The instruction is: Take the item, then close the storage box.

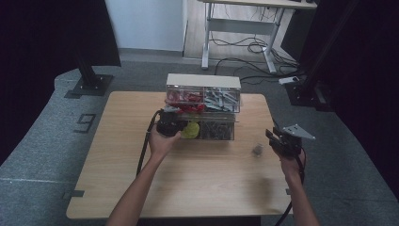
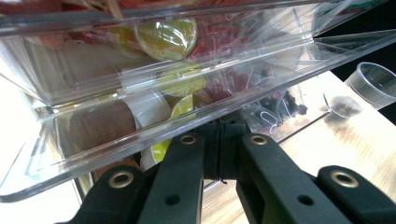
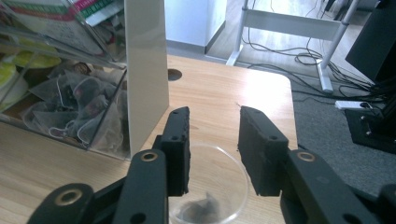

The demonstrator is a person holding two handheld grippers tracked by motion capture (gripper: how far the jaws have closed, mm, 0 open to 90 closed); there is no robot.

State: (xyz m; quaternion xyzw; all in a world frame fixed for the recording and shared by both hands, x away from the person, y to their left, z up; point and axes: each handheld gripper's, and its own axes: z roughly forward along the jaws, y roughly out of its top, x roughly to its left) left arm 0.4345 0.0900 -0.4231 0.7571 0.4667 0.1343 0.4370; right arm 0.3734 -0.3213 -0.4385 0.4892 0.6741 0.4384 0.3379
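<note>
**deskguy:** On the table's far side sits the clear organizer (image 1: 203,101). Left gripper (image 1: 170,123) is right up against its lower drawer (image 2: 154,116), jaws pinched together at the front edge. Yellow pods (image 2: 166,37) show through the plastic.

**pixelnan:** And the right gripper (image 1: 277,139)?

**deskguy:** Jaws partly apart, straddling a clear plastic cup (image 3: 210,186) without touching its rim. Cup's on the wood, off to the organizer's right, with a dark tea bag (image 3: 198,209) inside.

A lab or office: grey carpet (image 1: 42,141), a height-adjustable desk (image 1: 244,28) with trailing cables (image 1: 249,47)
</note>
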